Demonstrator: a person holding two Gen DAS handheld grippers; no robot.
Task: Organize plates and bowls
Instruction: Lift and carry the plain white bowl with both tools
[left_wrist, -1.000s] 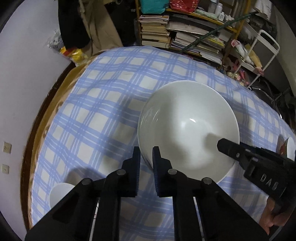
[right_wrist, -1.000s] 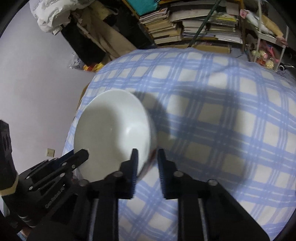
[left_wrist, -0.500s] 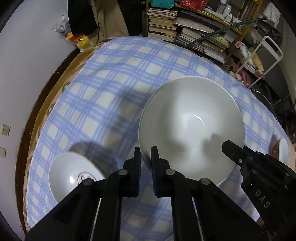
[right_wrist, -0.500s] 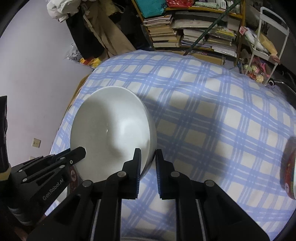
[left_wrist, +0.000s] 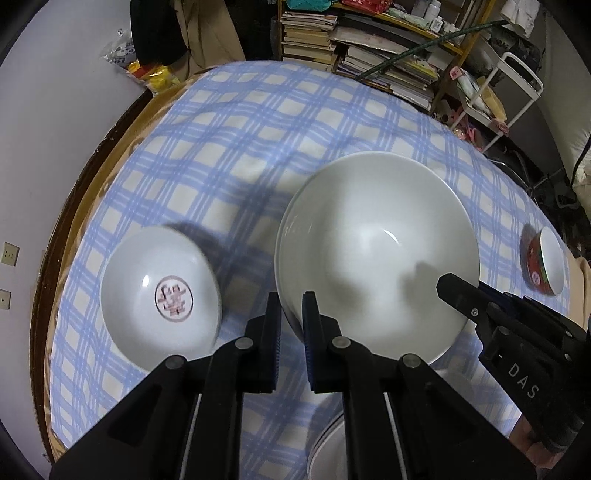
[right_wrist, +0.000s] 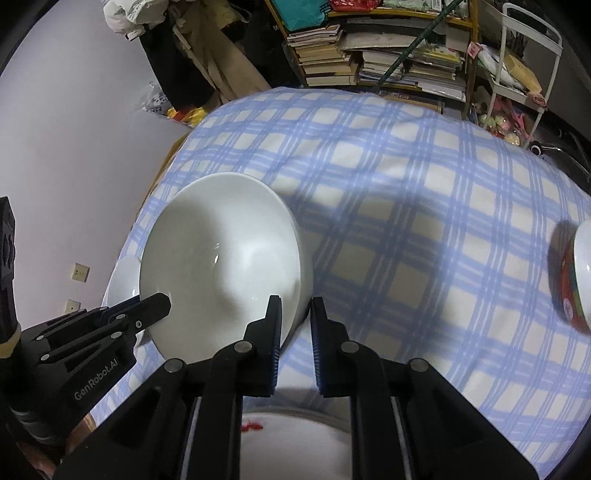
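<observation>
so, on the left the marked bowl (left_wrist: 160, 297) sits on the checked surface (left_wrist: 236, 147). the left gripper (left_wrist: 291, 306) fingers pinch the big white bowl (left_wrist: 376, 254) at its near-left rim, the right gripper (right_wrist: 295, 310) fingers pinch its opposite rim. far right, a red bowl (left_wrist: 541, 266).

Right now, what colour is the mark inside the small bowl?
Dark red: a round emblem at the bottom of the white small bowl, clearest in the left wrist view.
</observation>
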